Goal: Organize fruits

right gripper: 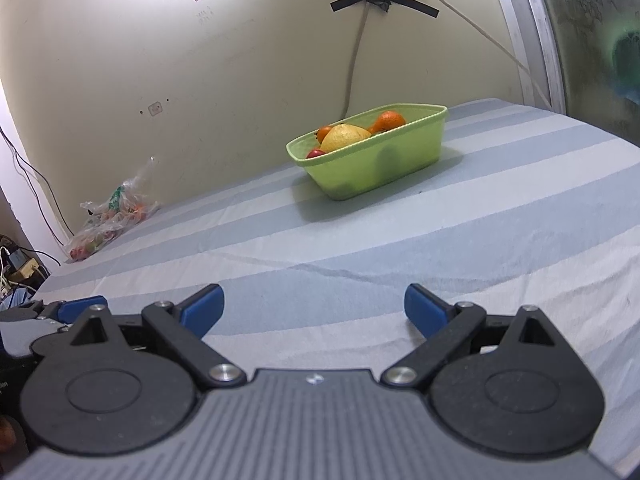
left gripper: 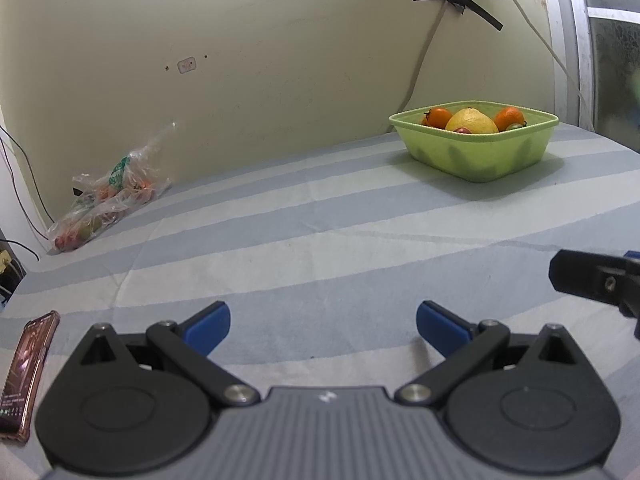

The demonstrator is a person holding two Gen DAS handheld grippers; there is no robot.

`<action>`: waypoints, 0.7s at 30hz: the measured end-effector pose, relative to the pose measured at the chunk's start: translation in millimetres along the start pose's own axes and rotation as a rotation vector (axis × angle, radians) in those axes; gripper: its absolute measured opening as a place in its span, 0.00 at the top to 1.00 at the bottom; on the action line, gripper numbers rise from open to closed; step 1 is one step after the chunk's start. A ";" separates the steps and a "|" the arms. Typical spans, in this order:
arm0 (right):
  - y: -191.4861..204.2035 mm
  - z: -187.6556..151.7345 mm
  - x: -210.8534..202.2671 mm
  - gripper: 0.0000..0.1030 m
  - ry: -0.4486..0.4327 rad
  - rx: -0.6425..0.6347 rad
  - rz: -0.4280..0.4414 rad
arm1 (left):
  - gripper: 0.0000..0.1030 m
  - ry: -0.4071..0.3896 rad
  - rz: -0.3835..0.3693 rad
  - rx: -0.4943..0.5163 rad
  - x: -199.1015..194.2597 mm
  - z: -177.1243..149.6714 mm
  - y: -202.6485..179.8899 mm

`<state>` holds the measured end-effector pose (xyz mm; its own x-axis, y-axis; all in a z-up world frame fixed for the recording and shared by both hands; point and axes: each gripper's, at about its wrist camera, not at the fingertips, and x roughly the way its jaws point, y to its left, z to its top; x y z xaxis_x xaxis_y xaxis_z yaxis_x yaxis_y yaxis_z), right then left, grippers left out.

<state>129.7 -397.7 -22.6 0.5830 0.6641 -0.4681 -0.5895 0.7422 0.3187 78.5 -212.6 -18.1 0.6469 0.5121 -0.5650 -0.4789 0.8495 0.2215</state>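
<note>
Left hand-held gripper (left gripper: pixel 323 327): jaws spread wide, nothing between the blue pads (left gripper: pixel 208 326), hovering low over the striped bedsheet (left gripper: pixel 320 232). Right hand-held gripper (right gripper: pixel 314 311): same state, wide open, empty. Its black tip also shows at 3 o'clock in the left wrist view; the left one's blue tip pokes in at 9 o'clock in the right wrist view, so the two sit side by side.

Green basket (left gripper: pixel 472 160) stands on the bed at about 1 o'clock from the left gripper, 12 o'clock from the right one, near the wall, well apart from both. It's rectangular; in the right wrist view its long axis runs from near-left to far-right, one short end toward 10 o'clock. The left wrist view shows it corner-on.

Inside the basket: a large yellow fruit (left gripper: pixel 472 122) in the middle, bulging above the rim, an orange (left gripper: pixel 438 117) on its left, another orange (left gripper: pixel 509 118) on its right, and a small red fruit (right gripper: pixel 315 153) at the near-left end. More under them, can't tell what.

Clear plastic bag (left gripper: pixel 108 196) with small orange and red fruits lies at 10 o'clock where bed meets wall, long axis roughly along the wall line.

Phone (left gripper: pixel 24 376) in a pink case lies flat at 8 o'clock in the left wrist view, screen lit.
</note>
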 end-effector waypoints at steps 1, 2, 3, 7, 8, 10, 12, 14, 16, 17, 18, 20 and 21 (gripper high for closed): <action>-0.5 -0.1 0.0 0.04 0.001 0.001 0.001 | 0.00 0.001 0.000 0.002 0.3 -0.2 -0.3; -0.6 -0.3 0.1 0.04 0.002 0.002 0.001 | 0.00 0.001 0.001 0.004 0.5 -0.5 -0.6; -0.7 -0.5 0.2 0.04 0.003 0.002 0.002 | 0.00 0.002 0.002 0.006 0.7 -0.6 -0.9; -0.2 -0.6 0.1 0.04 0.003 0.003 0.001 | 0.00 0.006 0.003 0.009 2.4 -0.9 -0.9; -0.2 -0.7 0.1 0.04 0.003 0.003 0.002 | 0.00 0.007 0.003 0.009 2.5 -0.9 -1.3; -0.1 -0.8 0.1 0.04 0.004 0.003 0.001 | 0.00 0.008 0.002 0.011 2.7 -1.2 -1.5; -0.4 -0.5 0.0 0.04 0.004 0.003 0.001 | 0.00 0.008 0.003 0.013 2.8 -1.6 -1.8; -0.4 -0.6 0.0 0.04 0.004 0.004 0.001 | 0.00 0.010 0.003 0.013 3.0 -1.8 -2.1; -0.6 -0.3 0.1 0.04 0.003 0.003 0.001 | 0.00 0.010 0.004 0.014 3.1 -2.0 -2.1; -0.4 -0.6 0.1 0.04 0.003 0.003 0.001 | 0.00 0.010 0.004 0.014 3.2 -2.0 -2.0; -0.9 -0.2 0.2 0.04 0.004 0.002 0.002 | 0.00 0.010 0.003 0.014 3.5 -2.0 -1.9; -0.7 -0.3 0.2 0.04 0.004 0.002 0.002 | 0.00 0.010 0.003 0.014 3.4 -2.0 -1.9; -0.6 -0.5 0.3 0.04 0.004 0.002 0.003 | 0.00 0.010 0.003 0.015 3.5 -2.0 -1.9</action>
<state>130.0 -398.0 -23.4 0.5793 0.6657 -0.4703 -0.5900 0.7406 0.3216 80.5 -212.7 -22.0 0.6397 0.5134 -0.5720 -0.4719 0.8498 0.2349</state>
